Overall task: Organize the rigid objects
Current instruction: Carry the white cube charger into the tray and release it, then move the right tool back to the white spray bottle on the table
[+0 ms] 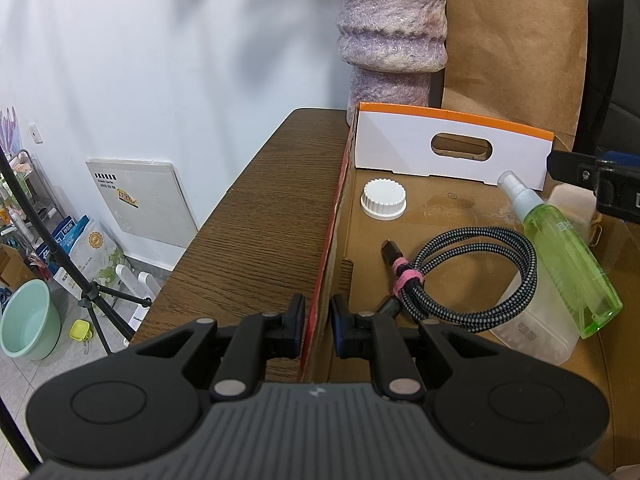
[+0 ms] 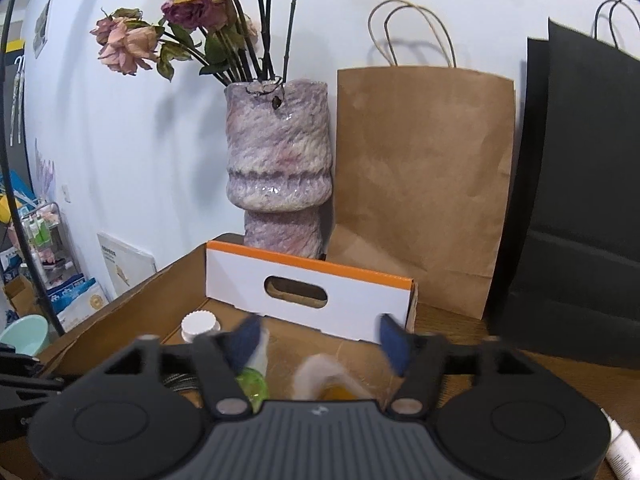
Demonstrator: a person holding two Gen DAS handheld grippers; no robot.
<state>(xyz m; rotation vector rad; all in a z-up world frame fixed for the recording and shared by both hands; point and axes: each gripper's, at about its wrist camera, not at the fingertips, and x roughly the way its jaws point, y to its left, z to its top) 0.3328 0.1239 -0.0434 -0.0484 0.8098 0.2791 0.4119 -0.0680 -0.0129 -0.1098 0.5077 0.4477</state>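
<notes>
A shallow cardboard box with a white, orange-edged end wall sits on a wooden table. Inside lie a white screw cap, a coiled braided cable, a green spray bottle and a clear plastic case. My left gripper is shut on the box's left wall. My right gripper is open above the box, empty, over a whitish object and the green bottle. The right gripper shows at the left view's right edge.
A purple ceramic vase with dried roses stands behind the box. A brown paper bag and a black bag stand against the wall. A white tube lies at right. A tripod and green basin are on the floor.
</notes>
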